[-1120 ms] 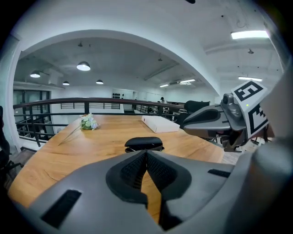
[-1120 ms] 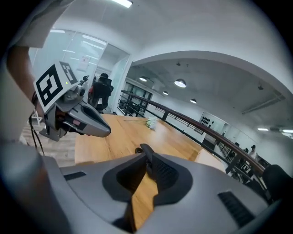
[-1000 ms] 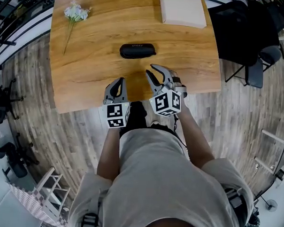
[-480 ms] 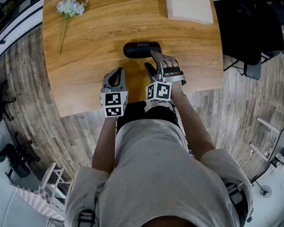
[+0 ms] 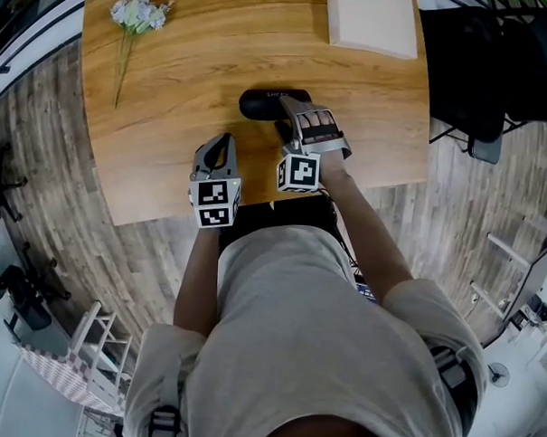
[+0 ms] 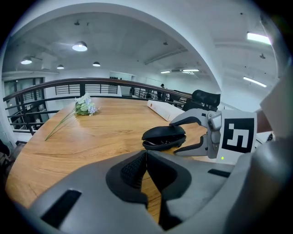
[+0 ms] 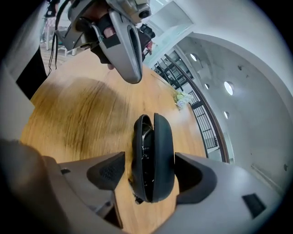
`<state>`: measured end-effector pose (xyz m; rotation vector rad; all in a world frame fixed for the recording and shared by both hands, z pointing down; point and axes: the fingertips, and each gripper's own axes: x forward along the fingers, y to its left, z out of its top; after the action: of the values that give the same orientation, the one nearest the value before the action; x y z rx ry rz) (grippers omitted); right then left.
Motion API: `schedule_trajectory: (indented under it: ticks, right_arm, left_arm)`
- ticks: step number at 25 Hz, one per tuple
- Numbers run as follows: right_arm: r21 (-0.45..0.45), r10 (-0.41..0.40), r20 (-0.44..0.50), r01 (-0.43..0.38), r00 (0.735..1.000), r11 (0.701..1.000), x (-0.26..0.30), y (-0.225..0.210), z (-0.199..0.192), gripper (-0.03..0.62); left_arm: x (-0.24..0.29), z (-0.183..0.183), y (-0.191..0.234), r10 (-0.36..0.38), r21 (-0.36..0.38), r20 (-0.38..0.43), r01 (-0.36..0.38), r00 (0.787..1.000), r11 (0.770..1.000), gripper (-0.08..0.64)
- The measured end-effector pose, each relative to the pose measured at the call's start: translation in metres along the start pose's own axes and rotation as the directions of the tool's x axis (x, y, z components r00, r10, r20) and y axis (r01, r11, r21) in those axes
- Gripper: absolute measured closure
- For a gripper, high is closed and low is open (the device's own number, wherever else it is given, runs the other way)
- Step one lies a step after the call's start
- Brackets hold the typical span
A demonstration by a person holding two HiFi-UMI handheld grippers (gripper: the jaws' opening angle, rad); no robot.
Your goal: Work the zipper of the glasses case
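I have plenty of bare wood to work on. The table (image 5: 169, 118) is clear from its left edge across to the middle. The only thing out there is a flower sprig (image 5: 133, 12) lying near the far left corner, well apart from everything else. A flat pale box (image 5: 372, 23) sits at the far edge on the right. Beyond the right edge stands a black chair (image 5: 479, 77), on the plank floor (image 5: 39, 203). The near edge of the table runs just under the marker cubes of both tools, so both sets of jaws reach in over the wood.

The glasses case (image 5: 260, 102) lies mid-table, well away from every edge. Its lid is gaping along the unzipped seam. Through the gap I see a dark inside with a thin bright curved line, but I cannot tell what is in there.

The right gripper (image 5: 280, 112) straddles the case's right end. Its jaws have just been opening and now stand wide, with the case between them. There is a clear gap on one side, and the other pad is just beside the shell, so there is no grip. The left gripper (image 5: 222, 143) hangs over the near part of the table, left of the case and apart from it. Its jaws are pressed together with nothing in them.
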<state>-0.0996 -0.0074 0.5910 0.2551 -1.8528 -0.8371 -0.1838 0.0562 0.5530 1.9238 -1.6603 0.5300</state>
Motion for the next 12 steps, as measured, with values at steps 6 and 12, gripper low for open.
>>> schedule_trajectory:
  ticks: [6,12]
  right_arm:
    - [-0.066,0.076,0.053,-0.072,0.996,0.995,0.011,-0.011,-0.006,0.268]
    - [-0.087,0.178,0.107,-0.169,0.978,0.982,0.009,-0.017,-0.005,0.295]
  left_arm:
    - [0.008,0.012,0.002,0.049,-0.010,-0.011,-0.049,0.999,0.999,0.535]
    - [0.015,0.034,0.002,0.075,0.011,-0.008,-0.075,0.997,0.997,0.535]
